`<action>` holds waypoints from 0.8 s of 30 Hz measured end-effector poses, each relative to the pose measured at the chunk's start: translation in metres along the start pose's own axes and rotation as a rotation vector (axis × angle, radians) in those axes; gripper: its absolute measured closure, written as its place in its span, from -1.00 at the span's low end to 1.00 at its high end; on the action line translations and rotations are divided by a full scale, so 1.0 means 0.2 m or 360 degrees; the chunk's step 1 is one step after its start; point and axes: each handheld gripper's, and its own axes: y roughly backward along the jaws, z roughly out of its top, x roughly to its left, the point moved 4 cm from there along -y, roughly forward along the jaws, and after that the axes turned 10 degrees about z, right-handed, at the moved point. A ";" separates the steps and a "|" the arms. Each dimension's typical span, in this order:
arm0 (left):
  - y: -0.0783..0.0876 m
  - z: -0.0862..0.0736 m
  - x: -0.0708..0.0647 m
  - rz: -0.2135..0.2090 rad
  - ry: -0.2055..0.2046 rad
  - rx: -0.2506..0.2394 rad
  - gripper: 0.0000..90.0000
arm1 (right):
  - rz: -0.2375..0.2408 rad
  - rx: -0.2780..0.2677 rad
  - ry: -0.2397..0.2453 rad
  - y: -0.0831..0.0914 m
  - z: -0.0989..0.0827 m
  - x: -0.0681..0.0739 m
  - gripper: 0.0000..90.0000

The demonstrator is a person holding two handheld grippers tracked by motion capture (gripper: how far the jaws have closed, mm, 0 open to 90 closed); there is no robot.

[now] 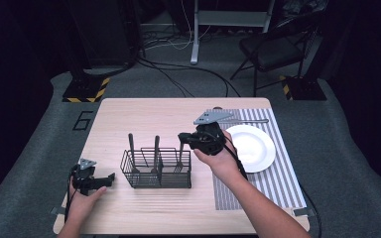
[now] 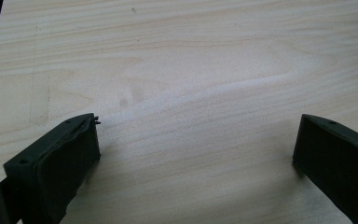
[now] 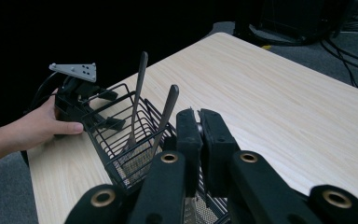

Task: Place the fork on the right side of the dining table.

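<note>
Right gripper (image 1: 187,139), jaws clamped on what seems a fork handle (image 1: 181,148) at the wire caddy's (image 1: 156,168) three o'clock compartment, lifts; next carry toward the plate (image 1: 250,148). Left gripper (image 1: 110,177) idles, jaws apart.

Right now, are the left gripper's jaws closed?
No: in the left gripper view the left gripper has its jaws standing wide apart, with bare table between them.

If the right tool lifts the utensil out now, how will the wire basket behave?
The wire basket looks light, being thin open mesh, so it may slide or lift along. The tall utensils stand well above its rim, so it could tip. The wires seem stiff.
</note>
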 end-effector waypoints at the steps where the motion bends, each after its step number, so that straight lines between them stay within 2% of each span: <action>1: 0.00 0.00 0.00 0.0000 0.0001 0.0000 -1.00 | 0.0003 0.0001 -0.0008 0.00 0.01 0.00 0.93; 24: 0.00 0.00 0.00 0.0000 -0.0001 0.0000 -1.00 | -0.0024 -0.0053 0.0012 0.13 0.22 0.07 0.93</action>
